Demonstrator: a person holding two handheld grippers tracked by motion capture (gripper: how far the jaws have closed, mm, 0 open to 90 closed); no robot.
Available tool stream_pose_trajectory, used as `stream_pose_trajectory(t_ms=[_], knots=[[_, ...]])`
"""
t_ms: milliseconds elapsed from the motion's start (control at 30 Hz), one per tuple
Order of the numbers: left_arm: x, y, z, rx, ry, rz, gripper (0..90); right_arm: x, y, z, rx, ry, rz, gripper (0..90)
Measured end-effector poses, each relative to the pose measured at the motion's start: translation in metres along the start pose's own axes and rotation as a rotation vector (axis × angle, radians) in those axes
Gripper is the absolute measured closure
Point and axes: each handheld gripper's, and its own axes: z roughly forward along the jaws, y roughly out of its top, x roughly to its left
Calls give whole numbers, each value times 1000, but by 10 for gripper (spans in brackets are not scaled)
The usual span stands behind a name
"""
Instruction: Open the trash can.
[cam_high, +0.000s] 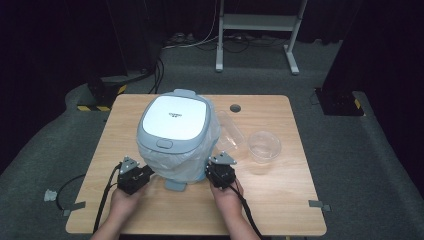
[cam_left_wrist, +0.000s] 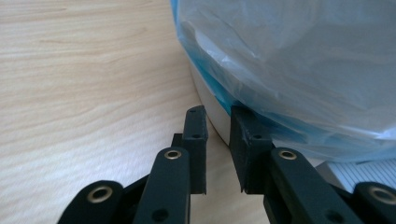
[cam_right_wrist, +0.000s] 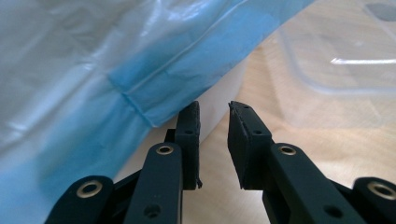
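Blue-tinted bin liner (cam_high: 187, 160) hangs over the white lidded trash can (cam_high: 175, 125) mid-desk. We have left claw (cam_high: 145, 172) and right claw (cam_high: 212, 170) at its lower edge, jaws narrow, nothing pinched yet; grabbing the liner remains. Wooden desk (cam_high: 280, 200) also carries clear containers (cam_high: 264, 146); dark room, grey carpet.
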Motion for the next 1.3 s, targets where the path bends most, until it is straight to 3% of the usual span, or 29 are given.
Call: stream_pose_trajectory(t_ms=[300,433,467,500,600,700,733,833,867,900,1000,1167,1300], knots=[[12,11,16,-9,13,-5,755,-13,21,27,-16,3,44,824],[19,13,18,-8,7,-1,735,-11,24,33,-25,9,44,783],[19,13,18,-8,7,-1,712,-11,24,33,-25,9,44,783],[22,11,16,8,-10,20,671,-14,23,31,-21,16,36,705],[26,6,9,32,1,24,630,-18,20,18,-54,24,20,686],[30,1,4,43,7,12,602,-20,19,6,-73,1,2,682],[32,-5,0,58,22,12,594,-27,20,-4,-84,-35,-12,687],[33,-10,-1,71,43,2,578,-38,22,-8,-87,-74,-6,710],[33,-11,-2,65,38,0,552,-48,25,-7,-85,-105,9,734],[30,-12,-3,41,42,26,551,-52,26,-5,-76,-117,6,738],[26,-12,-1,51,54,65,527,-58,27,4,-47,-122,6,751],[27,-12,-1,51,35,48,508,-58,25,16,-23,-105,-17,759],[28,-12,0,55,28,37,506,-56,25,15,-19,-81,-14,768]])
